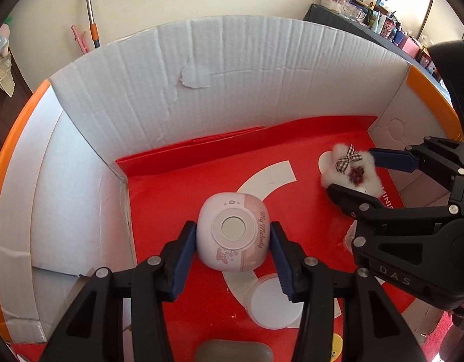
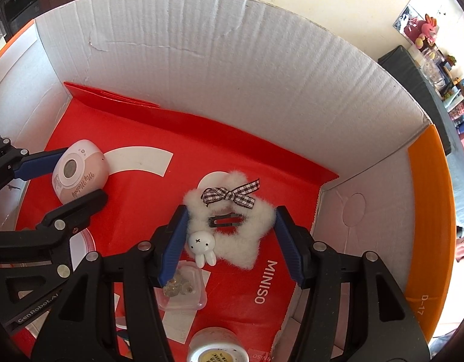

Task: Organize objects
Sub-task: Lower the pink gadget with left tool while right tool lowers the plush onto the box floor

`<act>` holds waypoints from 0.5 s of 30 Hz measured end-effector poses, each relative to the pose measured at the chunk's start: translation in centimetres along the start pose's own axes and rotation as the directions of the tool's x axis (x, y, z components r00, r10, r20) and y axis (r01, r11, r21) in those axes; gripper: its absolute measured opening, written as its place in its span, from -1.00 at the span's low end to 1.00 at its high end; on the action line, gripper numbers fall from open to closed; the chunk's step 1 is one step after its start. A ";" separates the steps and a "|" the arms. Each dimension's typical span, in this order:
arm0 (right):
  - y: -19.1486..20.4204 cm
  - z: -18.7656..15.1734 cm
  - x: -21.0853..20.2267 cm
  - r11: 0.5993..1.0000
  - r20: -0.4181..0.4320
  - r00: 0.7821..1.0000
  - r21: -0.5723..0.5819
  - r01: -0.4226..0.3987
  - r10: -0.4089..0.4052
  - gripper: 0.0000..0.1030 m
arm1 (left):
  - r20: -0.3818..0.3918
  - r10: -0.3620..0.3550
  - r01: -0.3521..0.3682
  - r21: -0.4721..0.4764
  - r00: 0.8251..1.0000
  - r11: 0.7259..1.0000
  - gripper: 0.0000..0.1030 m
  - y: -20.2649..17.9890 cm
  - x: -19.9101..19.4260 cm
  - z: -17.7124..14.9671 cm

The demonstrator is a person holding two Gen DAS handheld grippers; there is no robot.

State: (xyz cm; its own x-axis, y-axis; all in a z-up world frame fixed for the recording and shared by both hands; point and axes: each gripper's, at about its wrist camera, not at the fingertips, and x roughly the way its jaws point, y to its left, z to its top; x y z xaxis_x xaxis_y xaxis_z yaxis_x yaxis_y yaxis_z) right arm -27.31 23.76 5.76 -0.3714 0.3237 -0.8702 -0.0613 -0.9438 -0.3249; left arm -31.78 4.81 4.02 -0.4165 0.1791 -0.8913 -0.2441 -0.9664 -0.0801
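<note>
i have the left gripper clamped on the pink-and-white case lettered "my melody", its blue pads pressing both sides, near the middle of the red "miniso" bag that lines the floor of the cardboard box. my right gripper stands with its jaws apart around the white fluffy star hair clip with its checked bow and small rabbit head, toward the box's right wall. the left pad touches the fluff; whether the right one does, i cannot tell.
</note>
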 end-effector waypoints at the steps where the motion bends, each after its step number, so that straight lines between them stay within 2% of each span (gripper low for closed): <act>1: 0.0 0.0 0.0 1.000 0.000 1.000 0.000 0.000 0.000 0.09 | 0.000 0.000 0.000 -0.001 1.000 1.000 0.00 0.1 0.1 0.0; 5: -0.2 0.1 0.1 1.000 0.000 1.000 -0.001 -0.002 0.002 0.17 | 0.000 -0.004 0.004 -0.006 1.000 1.000 0.09 0.2 0.1 0.1; 15: 0.5 0.7 0.0 1.000 0.005 1.000 -0.004 0.009 -0.009 0.18 | 0.009 -0.005 0.005 -0.011 1.000 1.000 0.09 0.6 -0.1 0.1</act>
State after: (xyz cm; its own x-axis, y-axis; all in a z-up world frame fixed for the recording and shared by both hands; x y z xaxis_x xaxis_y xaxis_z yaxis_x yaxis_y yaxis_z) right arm -27.94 23.23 5.85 -0.3760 0.3314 -0.8654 -0.0605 -0.9407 -0.3339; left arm -32.00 4.19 4.15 -0.4231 0.1854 -0.8869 -0.2367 -0.9675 -0.0893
